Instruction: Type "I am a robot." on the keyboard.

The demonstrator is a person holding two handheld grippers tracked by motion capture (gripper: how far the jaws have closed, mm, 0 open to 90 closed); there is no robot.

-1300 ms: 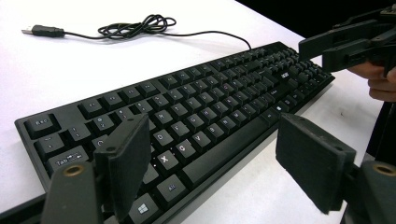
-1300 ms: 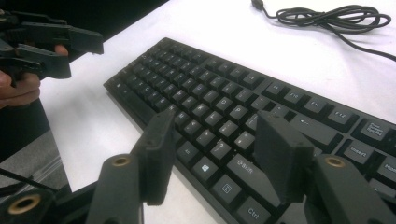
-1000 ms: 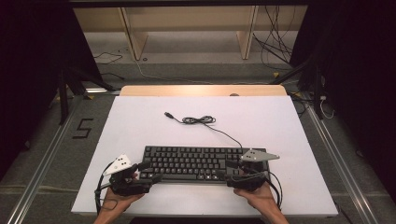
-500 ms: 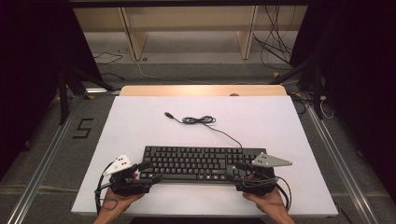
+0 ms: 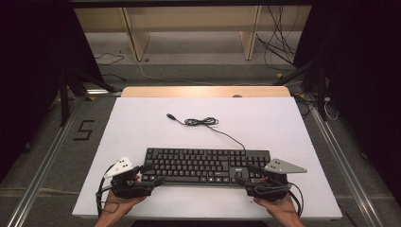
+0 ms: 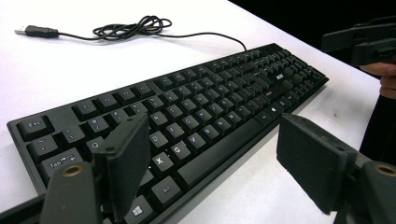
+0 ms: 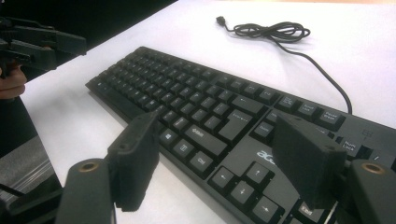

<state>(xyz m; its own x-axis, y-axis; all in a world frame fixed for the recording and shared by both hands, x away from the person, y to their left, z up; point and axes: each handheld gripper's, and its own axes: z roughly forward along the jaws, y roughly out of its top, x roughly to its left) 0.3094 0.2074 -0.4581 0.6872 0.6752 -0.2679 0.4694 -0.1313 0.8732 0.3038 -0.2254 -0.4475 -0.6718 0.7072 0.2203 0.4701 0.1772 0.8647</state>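
A black keyboard (image 5: pixel 203 163) lies near the front edge of the white table (image 5: pixel 137 127). Its cable (image 5: pixel 203 122) coils behind it and ends in a loose USB plug (image 5: pixel 169 115). My left gripper (image 5: pixel 153 173) stands open at the keyboard's front left corner. In the left gripper view, the left gripper (image 6: pixel 212 135) has one jaw over the keys (image 6: pixel 187 121) and the other off the front edge. My right gripper (image 5: pixel 242 173) is at the front right corner. Its jaws have just been opening. In the right gripper view, the right gripper (image 7: pixel 217 135) straddles the keyboard's corner (image 7: pixel 243 182), pads off it.
Behind the table stands a wooden shelf frame (image 5: pixel 189 28), with loose cables (image 5: pixel 279 52) on the floor. A "5" mark (image 5: pixel 84 130) is on the floor at the left. Metal rails run along both sides of the table.
The right gripper has drawn a little to the right along the keyboard's end and its jaws stand wider. The left gripper and the keyboard have stayed put.
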